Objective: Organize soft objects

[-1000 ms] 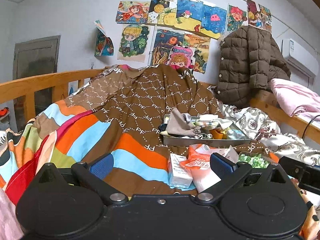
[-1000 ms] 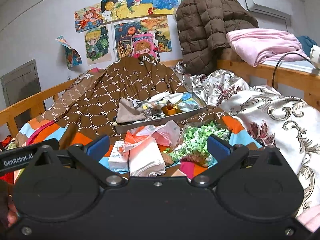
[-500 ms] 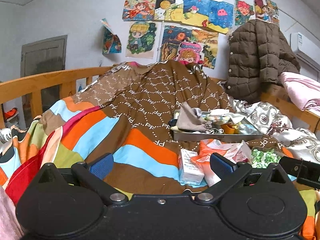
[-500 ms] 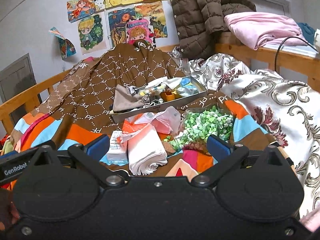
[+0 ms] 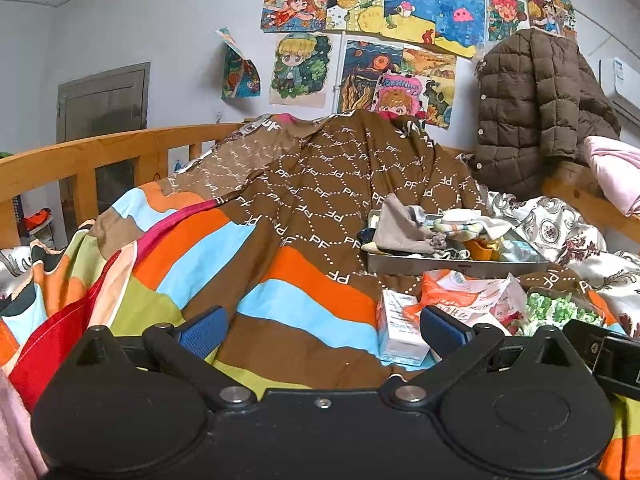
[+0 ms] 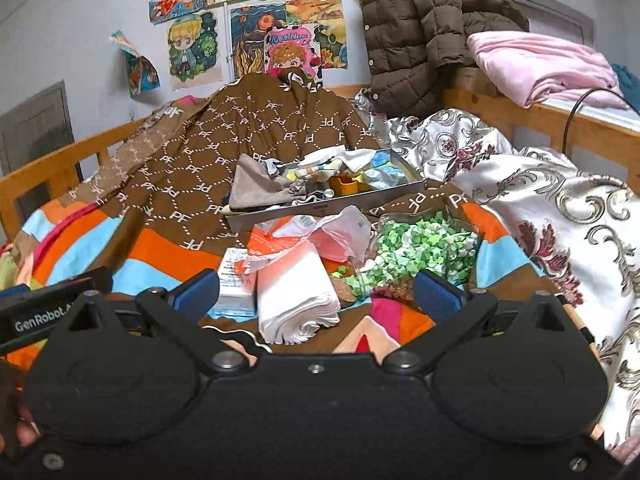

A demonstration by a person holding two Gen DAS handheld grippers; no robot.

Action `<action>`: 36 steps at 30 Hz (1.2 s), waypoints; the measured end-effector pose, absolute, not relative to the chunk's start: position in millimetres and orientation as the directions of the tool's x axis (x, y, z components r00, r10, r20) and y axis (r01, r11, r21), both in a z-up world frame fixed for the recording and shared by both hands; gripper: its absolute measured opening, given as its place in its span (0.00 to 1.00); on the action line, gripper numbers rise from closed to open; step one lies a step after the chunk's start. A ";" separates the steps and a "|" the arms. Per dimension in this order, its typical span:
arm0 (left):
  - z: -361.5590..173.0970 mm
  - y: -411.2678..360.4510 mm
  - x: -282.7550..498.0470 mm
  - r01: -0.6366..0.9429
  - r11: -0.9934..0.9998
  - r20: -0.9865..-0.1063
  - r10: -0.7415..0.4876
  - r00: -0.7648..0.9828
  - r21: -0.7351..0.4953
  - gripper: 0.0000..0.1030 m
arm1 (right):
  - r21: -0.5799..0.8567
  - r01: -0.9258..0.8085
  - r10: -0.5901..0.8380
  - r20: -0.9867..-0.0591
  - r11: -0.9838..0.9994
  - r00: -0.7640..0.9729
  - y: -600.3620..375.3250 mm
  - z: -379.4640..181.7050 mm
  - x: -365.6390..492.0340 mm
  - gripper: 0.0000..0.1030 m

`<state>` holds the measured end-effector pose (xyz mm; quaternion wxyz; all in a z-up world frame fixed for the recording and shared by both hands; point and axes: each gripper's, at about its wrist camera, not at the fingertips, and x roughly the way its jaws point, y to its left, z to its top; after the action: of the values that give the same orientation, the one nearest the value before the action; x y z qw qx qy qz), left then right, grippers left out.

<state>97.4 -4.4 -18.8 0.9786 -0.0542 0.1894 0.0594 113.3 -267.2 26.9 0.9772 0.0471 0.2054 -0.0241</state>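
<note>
Two hand-held grippers, left (image 5: 320, 330) and right (image 6: 316, 294), jaws apart, patterned bedspread (image 5: 280, 240), drawings (image 5: 380, 20) on wall.

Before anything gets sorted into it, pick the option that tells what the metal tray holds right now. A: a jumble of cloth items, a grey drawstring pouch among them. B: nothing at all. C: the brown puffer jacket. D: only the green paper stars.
A: the metal tray holds a heap of fabric pieces, with a grey drawstring pouch draped over its left end.
</note>
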 end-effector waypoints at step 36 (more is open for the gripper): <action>-20.8 -3.5 93.7 -0.146 0.988 -0.381 0.115 0.917 -0.054 0.99 | 0.028 0.128 -0.103 -0.439 0.991 0.893 -285.0 18.0 119.8 0.99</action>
<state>93.7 -3.5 -20.8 0.9783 -0.0406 0.1921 0.0667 119.8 -285.0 18.0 0.9724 0.0279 0.2241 -0.0593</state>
